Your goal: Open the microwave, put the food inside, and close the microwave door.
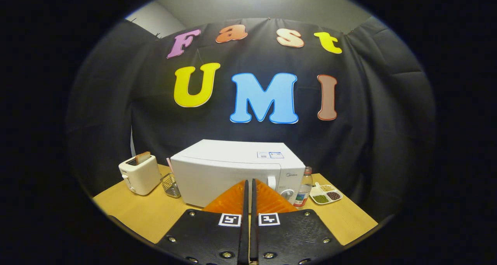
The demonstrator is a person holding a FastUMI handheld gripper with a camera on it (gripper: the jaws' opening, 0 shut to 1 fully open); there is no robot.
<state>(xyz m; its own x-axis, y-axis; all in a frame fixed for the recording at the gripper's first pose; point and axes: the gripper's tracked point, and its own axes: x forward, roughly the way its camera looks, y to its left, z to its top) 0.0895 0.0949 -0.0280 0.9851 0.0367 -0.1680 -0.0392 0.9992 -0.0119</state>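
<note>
In the gripper view we see our gripper (249, 182) with its fingers pressed together and nothing between them. Beyond them the white microwave (237, 171) stands on the wooden table (132, 210), door closed, between a toaster (139, 174) and a bottle (304, 187)

Light falls from above: the grey ceiling strip beyond the black cloth wall (372, 113) is brightest, the white microwave (233, 168) top and the wooden table (143, 210) are evenly lit, and the cloth sinks into dimness toward its outer folds. Fisheye distortion bows the table's edges and the cloth's upper hem, and a faint bluish fringe rims the view. Focus is fairly sharp on the microwave, while the closed-together gripper (249, 183) fingers look slightly soft, with no strong glare.
</note>
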